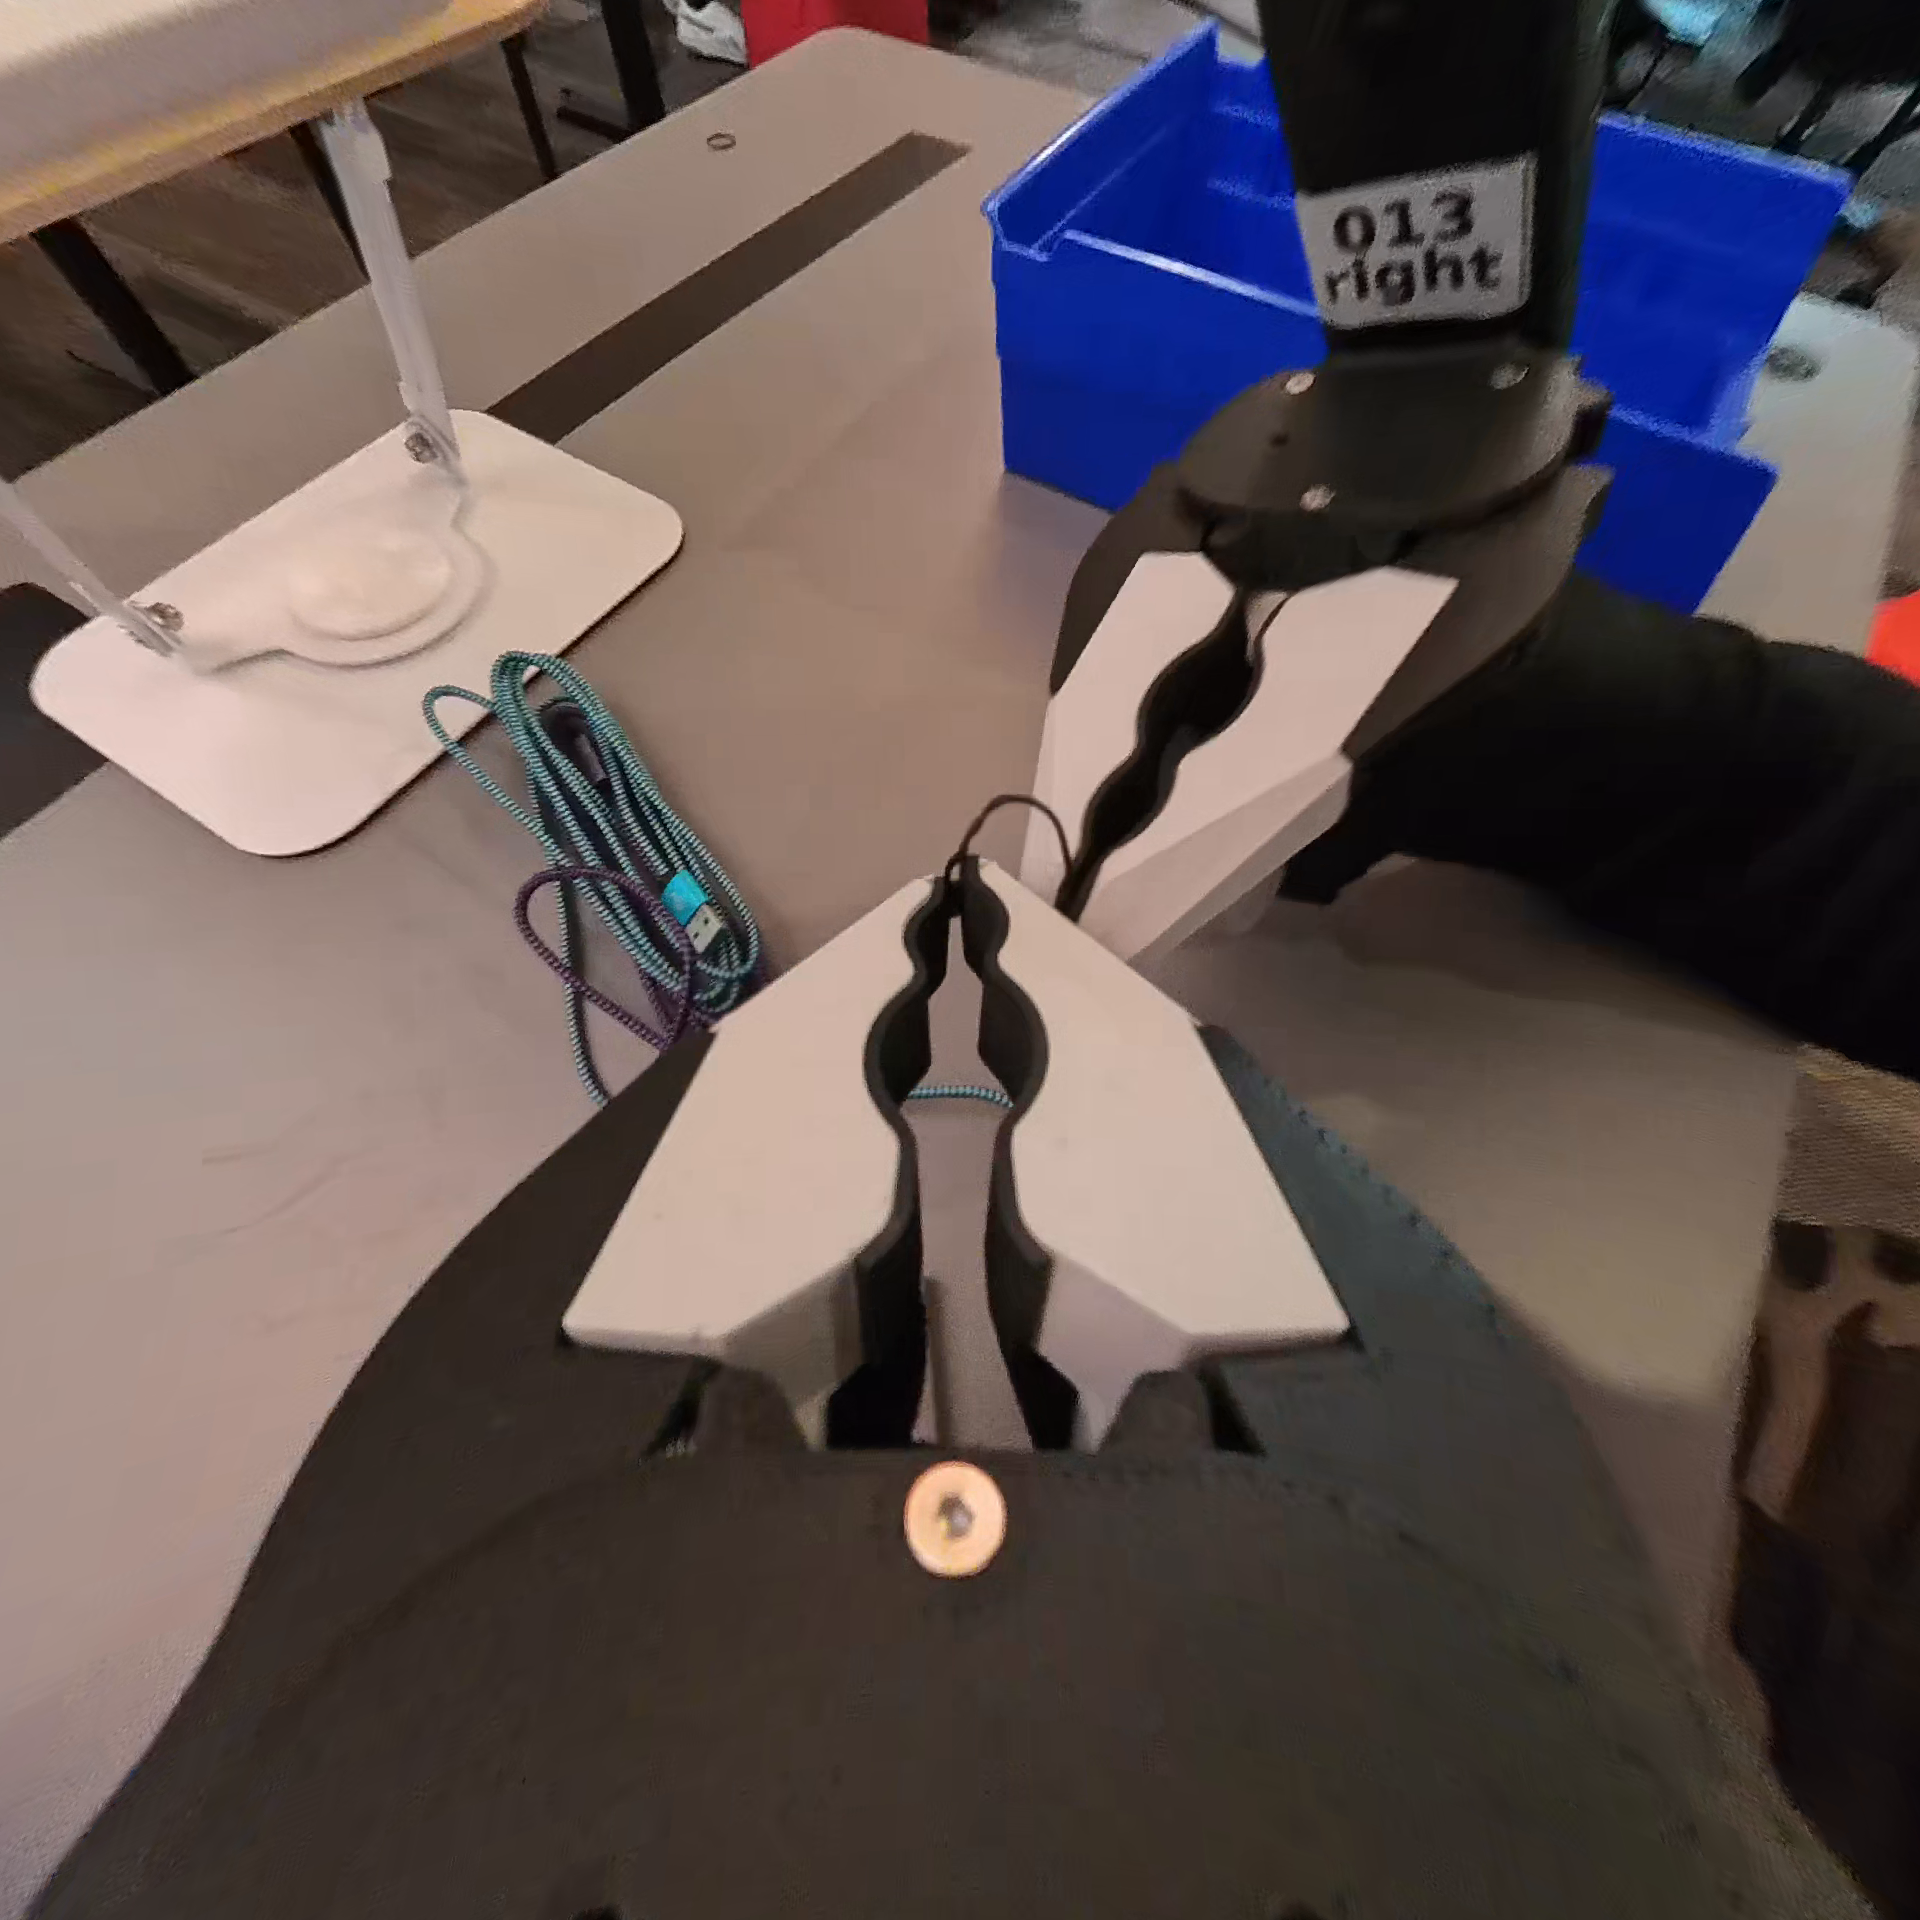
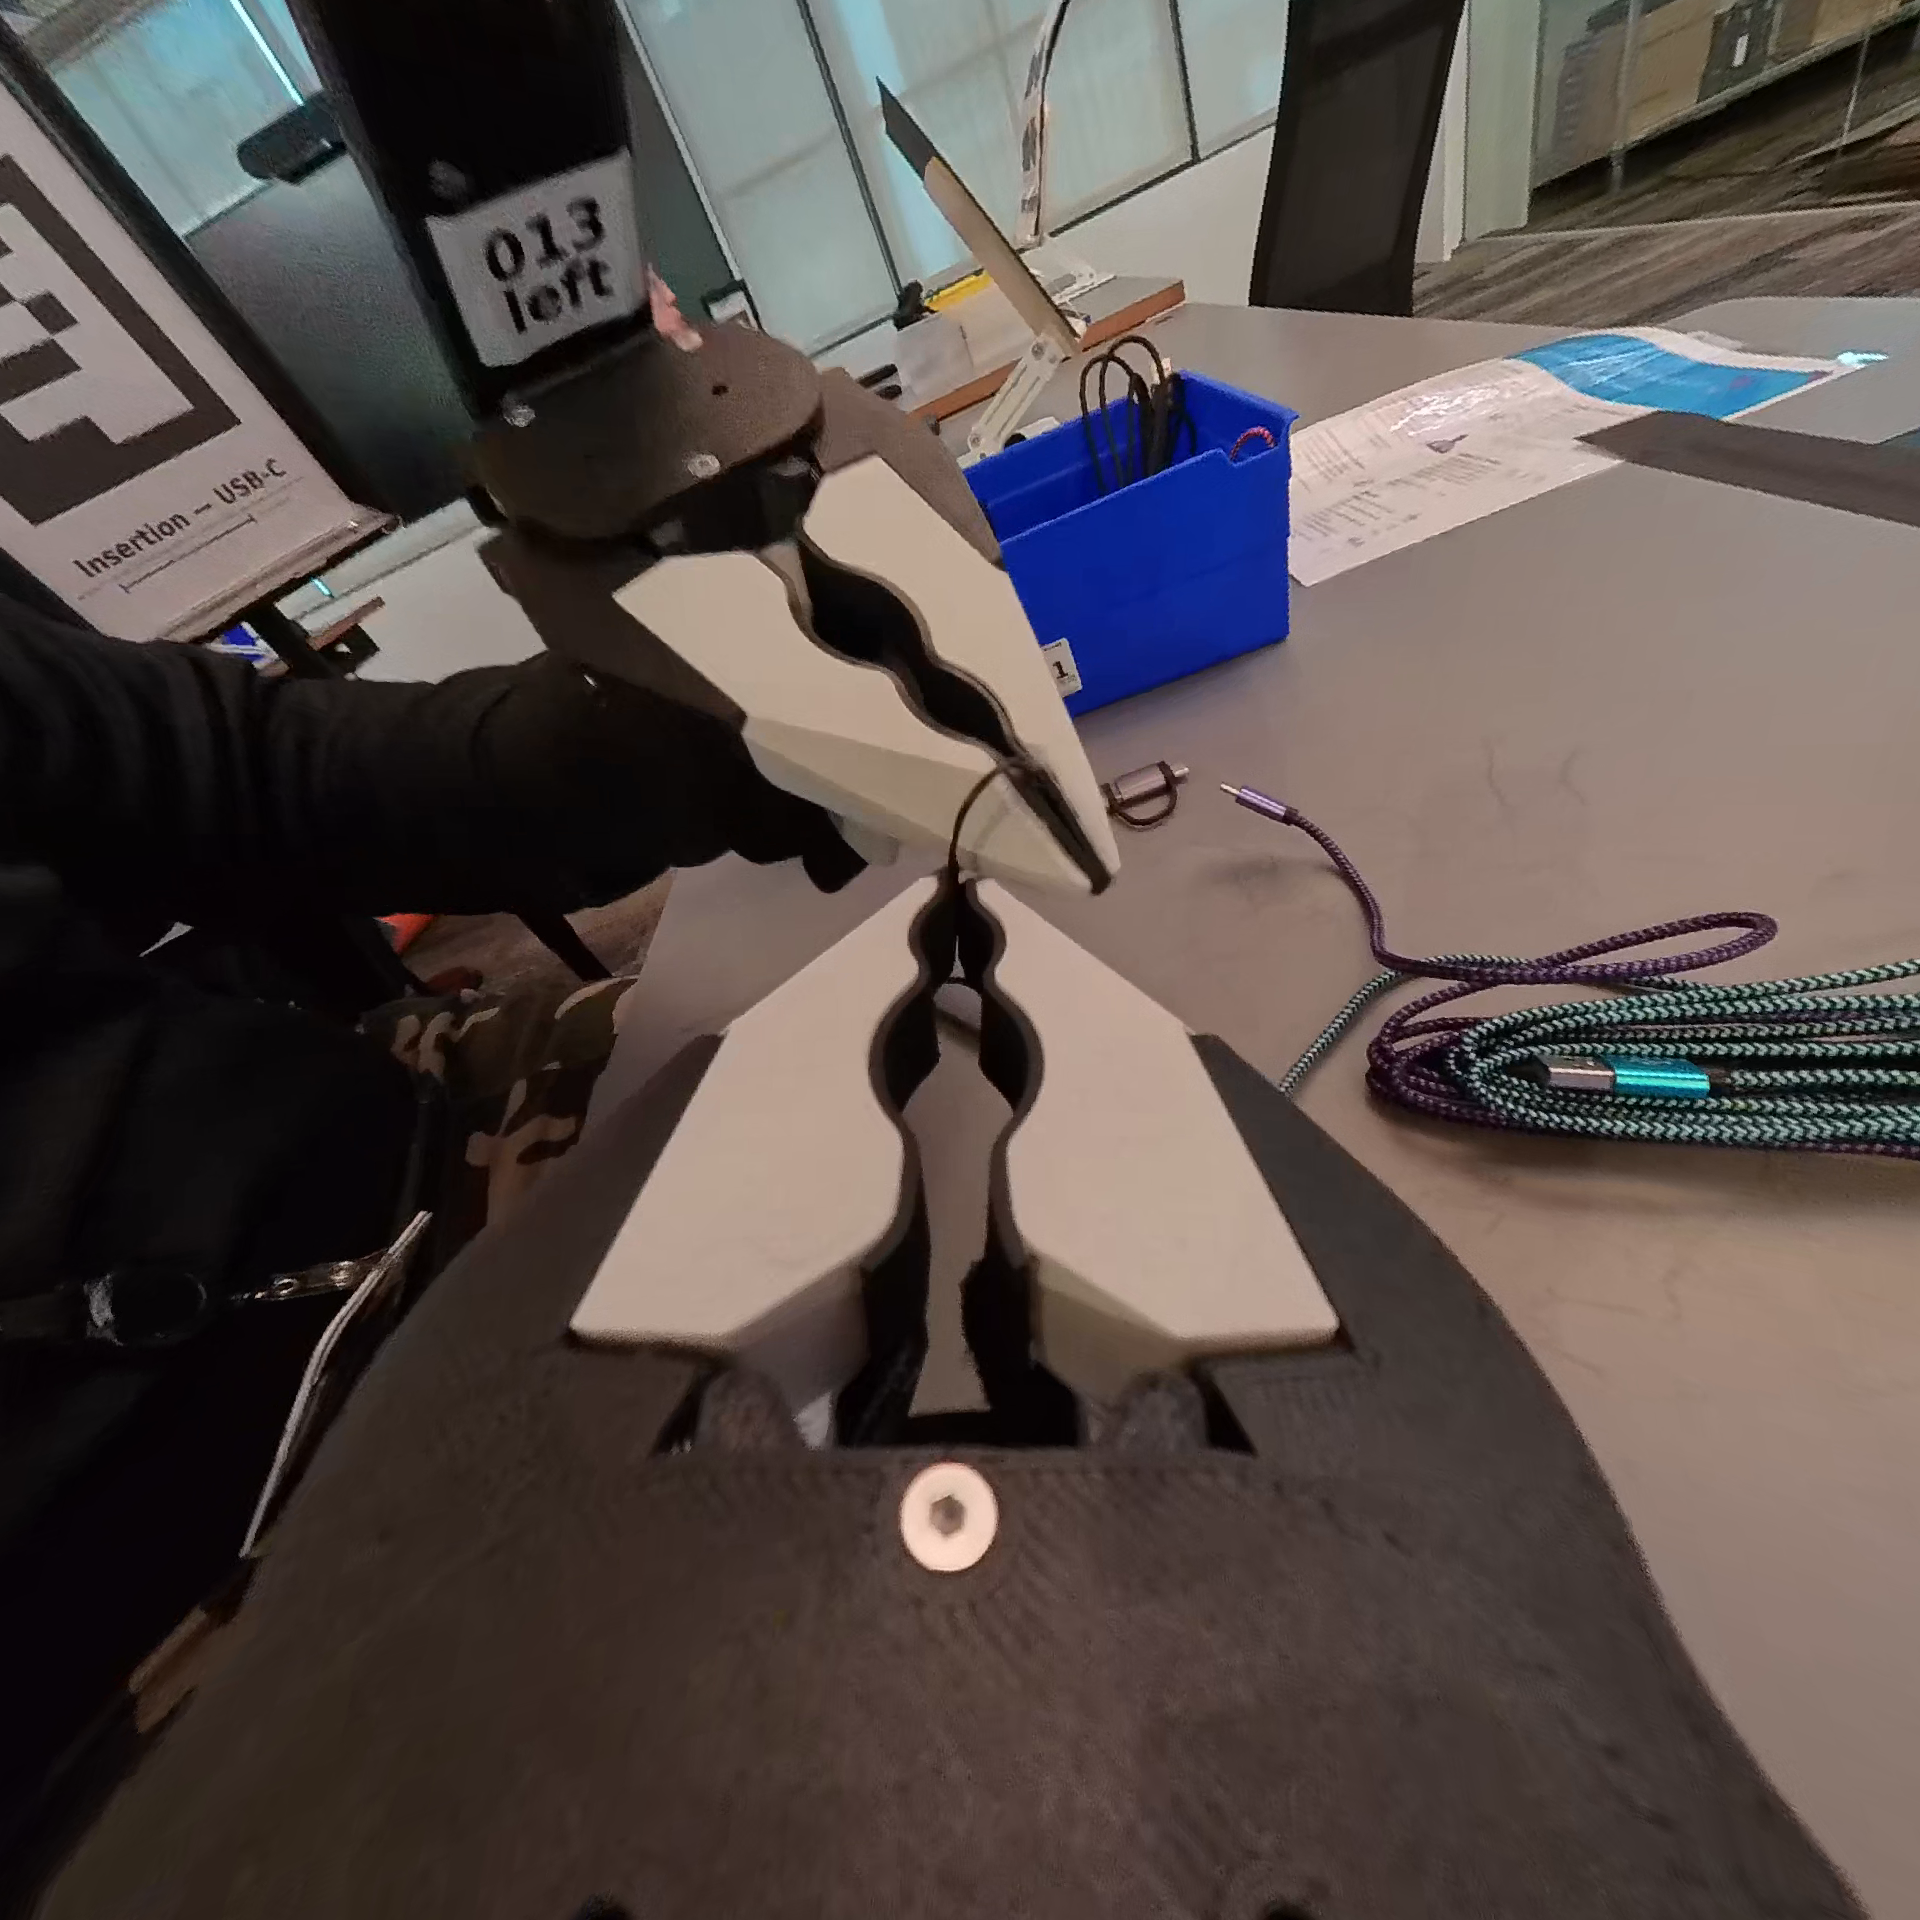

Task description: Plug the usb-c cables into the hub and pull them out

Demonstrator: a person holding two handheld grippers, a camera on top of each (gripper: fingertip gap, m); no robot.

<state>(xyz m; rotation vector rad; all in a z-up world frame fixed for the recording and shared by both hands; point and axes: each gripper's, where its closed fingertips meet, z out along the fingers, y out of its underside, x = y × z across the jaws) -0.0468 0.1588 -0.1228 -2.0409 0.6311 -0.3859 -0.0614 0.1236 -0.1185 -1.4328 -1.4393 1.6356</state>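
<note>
My left gripper (image 1: 958, 883) and right gripper (image 2: 951, 891) meet tip to tip above the grey table (image 2: 1558, 727). Each is shut on one end of a short, thin black cable (image 1: 1013, 805) that arcs between them, also seen in the right wrist view (image 2: 971, 816). The right gripper (image 1: 1075, 891) comes in from the upper right, the left gripper (image 2: 1086, 868) from the upper left. A small grey hub-like piece (image 2: 1143, 795) lies on the table beyond the tips. A purple USB-C plug (image 2: 1262, 805) lies beside it, on a coil of purple and teal braided cables (image 2: 1662, 1049).
The braided coil (image 1: 623, 831) lies left of my left gripper, next to a white stand base (image 1: 364, 623). A blue bin (image 2: 1143, 561) holding black cables stands behind the grippers. Printed sheets (image 2: 1507, 436) lie far right. A person's black sleeve (image 2: 312, 769) holds the left gripper. Only a small space, under 4 cm, lies between the two pairs of fingers. The braided coil (image 1: 623, 831) is about 15 cm from my left fingertips.
</note>
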